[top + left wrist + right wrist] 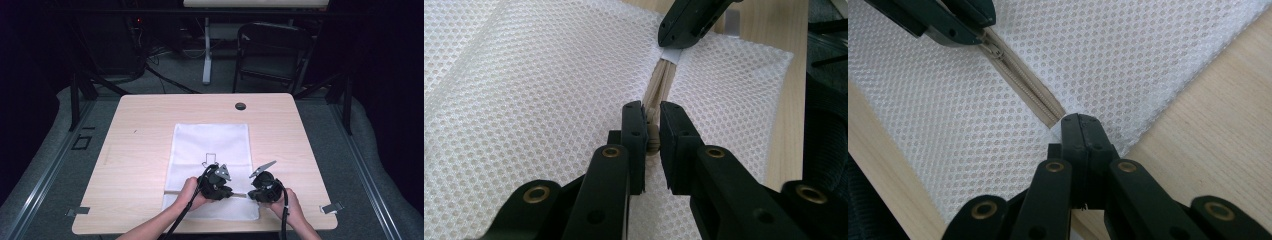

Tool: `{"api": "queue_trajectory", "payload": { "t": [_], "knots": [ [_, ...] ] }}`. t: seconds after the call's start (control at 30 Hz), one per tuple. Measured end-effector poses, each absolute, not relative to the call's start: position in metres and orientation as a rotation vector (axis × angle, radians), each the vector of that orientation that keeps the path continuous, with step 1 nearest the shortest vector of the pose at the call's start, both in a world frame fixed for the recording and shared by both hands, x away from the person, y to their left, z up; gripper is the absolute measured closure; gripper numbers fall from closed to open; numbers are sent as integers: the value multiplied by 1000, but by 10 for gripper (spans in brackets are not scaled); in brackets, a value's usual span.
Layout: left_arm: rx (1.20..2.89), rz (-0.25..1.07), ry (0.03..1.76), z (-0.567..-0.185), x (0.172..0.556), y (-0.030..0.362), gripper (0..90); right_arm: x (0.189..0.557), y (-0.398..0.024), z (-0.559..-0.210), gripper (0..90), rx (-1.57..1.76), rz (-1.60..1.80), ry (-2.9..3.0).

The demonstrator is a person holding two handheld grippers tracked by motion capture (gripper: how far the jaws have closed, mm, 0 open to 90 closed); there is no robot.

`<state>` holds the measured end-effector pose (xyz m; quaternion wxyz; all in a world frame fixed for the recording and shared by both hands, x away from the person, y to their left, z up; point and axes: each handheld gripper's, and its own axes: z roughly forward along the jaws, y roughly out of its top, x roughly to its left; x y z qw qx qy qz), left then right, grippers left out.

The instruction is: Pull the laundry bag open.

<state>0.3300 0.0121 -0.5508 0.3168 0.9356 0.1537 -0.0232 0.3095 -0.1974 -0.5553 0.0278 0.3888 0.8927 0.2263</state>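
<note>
Worktop point(150, 125) bears a mesh bag point(210, 145), its zip point(1023, 85) partly run: left hand-held gripper point(651, 117) pinches the slider at 6 o'clock, right hand-held gripper point(1080, 125) clamps the bag's end, leaving most still to travel.

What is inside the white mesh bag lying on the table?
Nothing shows inside the mesh bag: it lies flat, and the wooden table shows through its holes. Under the zipper and the left gripper the inside is hidden.
</note>
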Motion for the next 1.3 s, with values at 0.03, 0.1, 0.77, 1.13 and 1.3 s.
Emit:
{"api": "queue_trajectory", "payload": {
  "t": [0.03, 0.1, 0.77, 1.13, 1.3],
  "knots": [
    [2473, -55, 404, -550, 330, 13, 818, 309, -197, -555, 900, 1201, 704, 2757],
    [2463, -59, 404, -550, 330, 15, 818, 309, -197, -555, 900, 1201, 703, 2757],
    [2467, -56, 430, -549, 329, 25, 818, 310, -198, -555, 900, 1197, 699, 2757],
    [2463, -54, 447, -547, 329, 36, 818, 310, -198, -555, 900, 1191, 702, 2759],
    [2468, -49, 454, -547, 328, 41, 818, 310, -198, -555, 900, 1192, 702, 2758]
  ]
}}
